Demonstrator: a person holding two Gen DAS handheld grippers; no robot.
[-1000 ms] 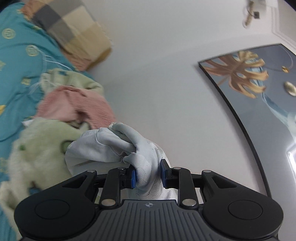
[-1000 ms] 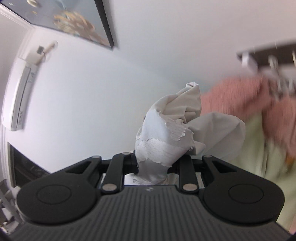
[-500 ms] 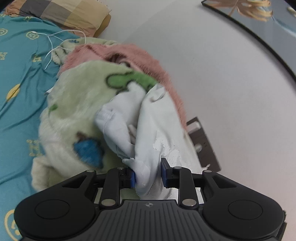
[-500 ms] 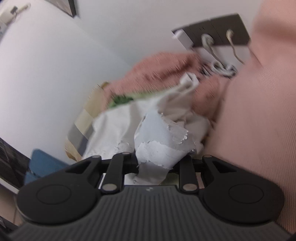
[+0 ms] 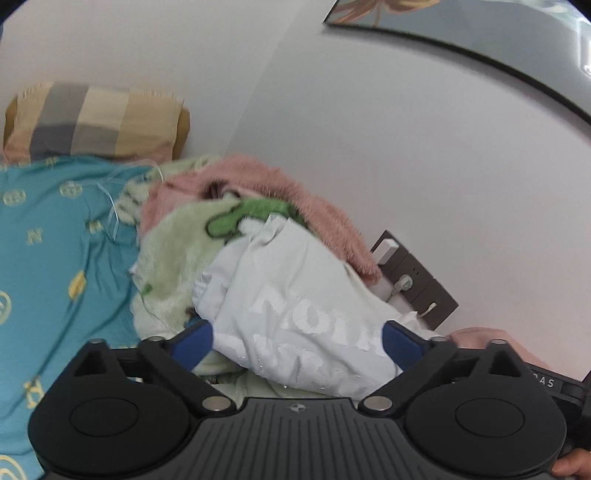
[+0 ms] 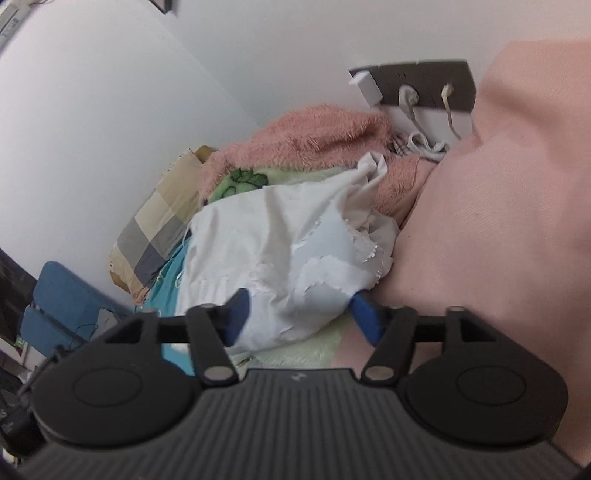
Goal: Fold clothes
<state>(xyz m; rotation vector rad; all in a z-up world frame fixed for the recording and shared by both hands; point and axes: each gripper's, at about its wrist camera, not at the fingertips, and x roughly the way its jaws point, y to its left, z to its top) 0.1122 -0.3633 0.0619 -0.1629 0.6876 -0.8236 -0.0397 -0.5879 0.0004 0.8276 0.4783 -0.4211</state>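
The white garment, with cracked white lettering on it, lies bunched on a pale green fleece blanket beside a pink fuzzy blanket, on a bed with a teal sheet. The left gripper and the right gripper each have their jaws spread wide to either side of the bundle, clamping nothing. A checked pillow sits against the wall, and a dark outlet panel with plugged cables is behind the pile.

I count three garments heaped by the wall: one white T-shirt with cracked lettering, one fuzzy pink piece, one pale green fleece with a cartoon print. One checked pillow, one teal bedsheet, one framed picture. Two grippers, the left gripper and the right gripper. One dark socket panel, two cables plugged in
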